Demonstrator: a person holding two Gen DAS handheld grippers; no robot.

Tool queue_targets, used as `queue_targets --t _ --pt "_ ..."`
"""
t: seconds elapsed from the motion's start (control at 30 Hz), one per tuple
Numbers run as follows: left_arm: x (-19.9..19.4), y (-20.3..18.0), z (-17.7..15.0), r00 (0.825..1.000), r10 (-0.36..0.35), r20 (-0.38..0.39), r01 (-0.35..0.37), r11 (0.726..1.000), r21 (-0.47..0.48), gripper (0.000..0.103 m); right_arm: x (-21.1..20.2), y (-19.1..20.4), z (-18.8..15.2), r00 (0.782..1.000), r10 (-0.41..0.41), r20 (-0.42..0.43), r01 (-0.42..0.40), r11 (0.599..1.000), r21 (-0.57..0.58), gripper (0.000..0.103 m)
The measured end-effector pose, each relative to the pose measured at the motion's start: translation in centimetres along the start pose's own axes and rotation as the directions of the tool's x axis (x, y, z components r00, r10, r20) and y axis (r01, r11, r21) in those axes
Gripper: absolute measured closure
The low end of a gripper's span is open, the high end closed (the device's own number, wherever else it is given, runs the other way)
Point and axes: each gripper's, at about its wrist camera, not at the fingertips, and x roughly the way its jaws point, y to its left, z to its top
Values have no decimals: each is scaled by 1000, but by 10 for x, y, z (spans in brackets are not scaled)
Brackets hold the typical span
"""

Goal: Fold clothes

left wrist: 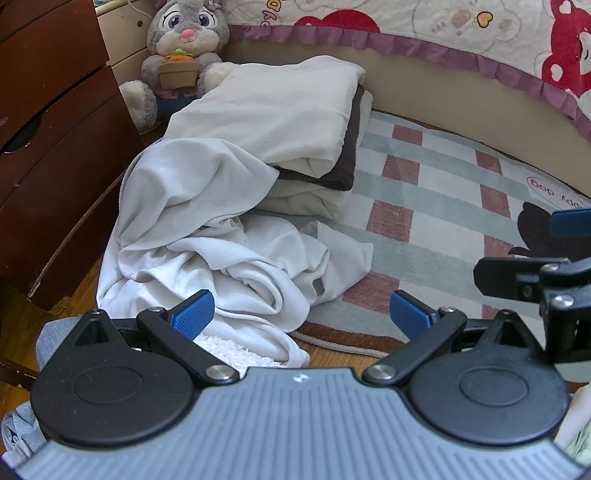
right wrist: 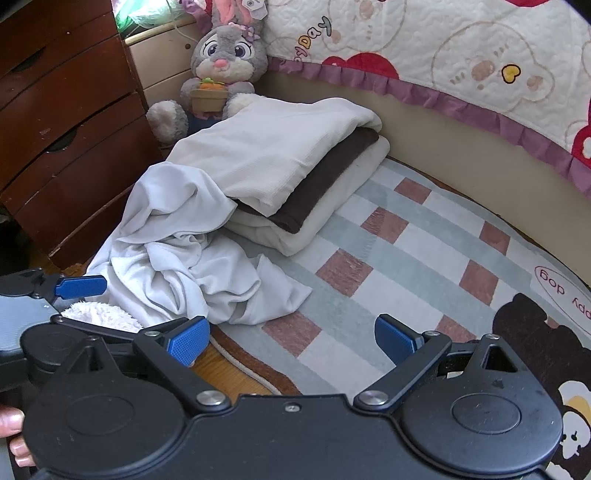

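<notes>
A crumpled white garment (left wrist: 207, 236) (right wrist: 184, 258) lies on the left edge of a checked rug (left wrist: 424, 206) (right wrist: 388, 258), spilling over the near corner of a stack of folded clothes (left wrist: 288, 122) (right wrist: 288, 162) in white, dark brown and cream. My left gripper (left wrist: 301, 312) is open just above the garment's near edge, nothing between its blue pads. My right gripper (right wrist: 291, 339) is open over the rug's near border, to the right of the garment, and holds nothing. Each gripper shows at the edge of the other's view.
A plush rabbit (left wrist: 181, 48) (right wrist: 221, 70) sits behind the stack. A dark wooden chest of drawers (left wrist: 48, 129) (right wrist: 66, 122) stands on the left. A quilted bed cover with a purple frill (left wrist: 443, 33) (right wrist: 443, 74) runs along the back. A fluffy white cloth (left wrist: 236, 350) (right wrist: 99, 314) lies near the garment.
</notes>
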Motion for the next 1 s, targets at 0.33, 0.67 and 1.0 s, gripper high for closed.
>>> queue_targets --t 0.33,0.67,1.0 --pt "1 -2 -2 1000 -1 -4 1 1000 -2 0 1 -1 0 1000 7 -7 -7 1000 1 5" --pt "1 -2 -3 1000 -5 -7 5 1000 -3 0 1 -1 -1 1000 6 -13 -6 1000 4 5" --pt "1 -3 -3 1000 1 -7 -1 1000 4 0 2 -2 -1 1000 7 -20 -7 1000 7 5"
